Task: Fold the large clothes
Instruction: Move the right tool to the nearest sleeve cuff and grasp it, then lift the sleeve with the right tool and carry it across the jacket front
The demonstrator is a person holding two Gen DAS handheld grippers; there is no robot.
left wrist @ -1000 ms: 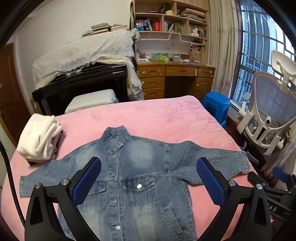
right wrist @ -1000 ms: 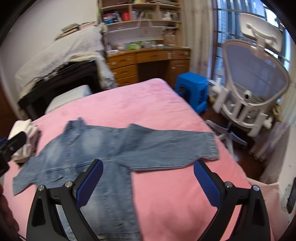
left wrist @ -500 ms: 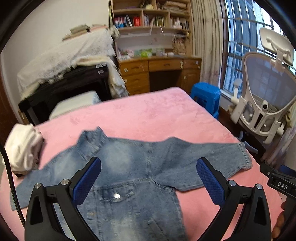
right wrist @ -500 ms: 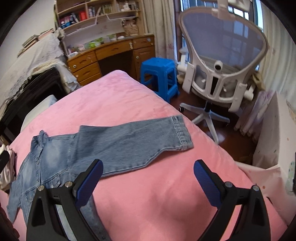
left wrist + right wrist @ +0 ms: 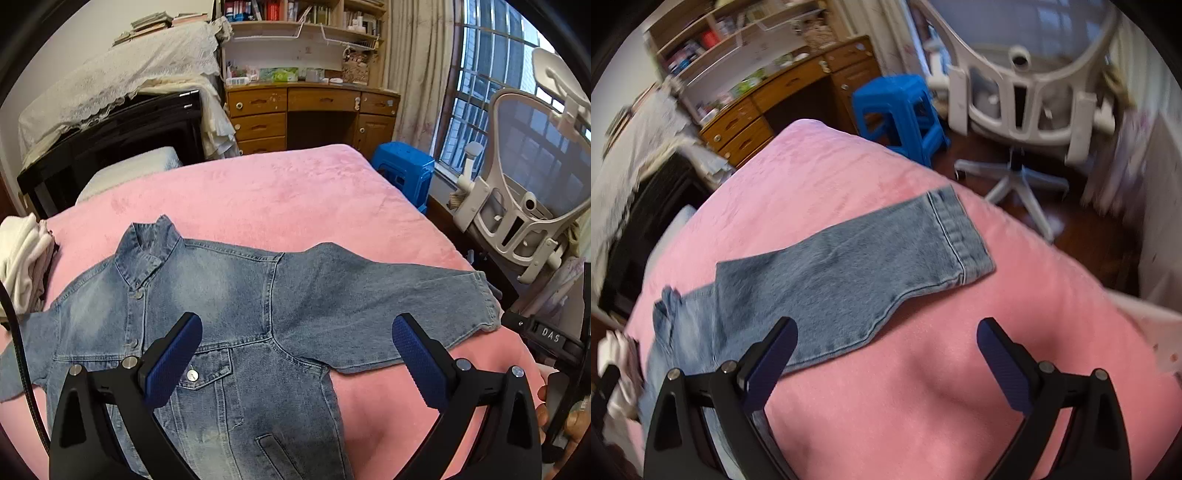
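jacket [image 5: 236, 306]: denim, lay flat and front up on the pink bed [image 5: 280, 192], buttoned, collar toward the wooden desk [image 5: 314, 110] end, hem toward the camera.
sleeve [image 5: 849, 266]: right-hand sleeve stretched out sideways from the jacket body, long axis running from the shoulder out to the cuff [image 5: 960, 236], cuff near the bed edge on the chair [image 5: 532, 177] side.
key relation: sleeve lay ahead and left of the right tool [image 5: 886, 354]; cuff sat up and right of the tool's centre, apart from both fingers; the left finger overlapped the sleeve's lower edge in view, contact could not be told.
nearer tool: right one judged nearer the cuff; left tool [image 5: 295, 354] hung over the jacket's chest and armpit, well off the cuff.
left tool state: jaws wide apart, nothing between them, above the cloth.
right tool state: jaws wide apart, nothing held; view blurred and tilted toward the chair side.
pose: both tools pointed down and forward over the bed from the hem side; part of a hand [image 5: 554, 417] showed at the left view's right edge, by the other tool's black body.
step (judged): no fold made yet; sleeve likely first, cuff to be brought across toward the jacket's chest.
other: white clothes [image 5: 22, 254] piled beside the jacket's far shoulder.
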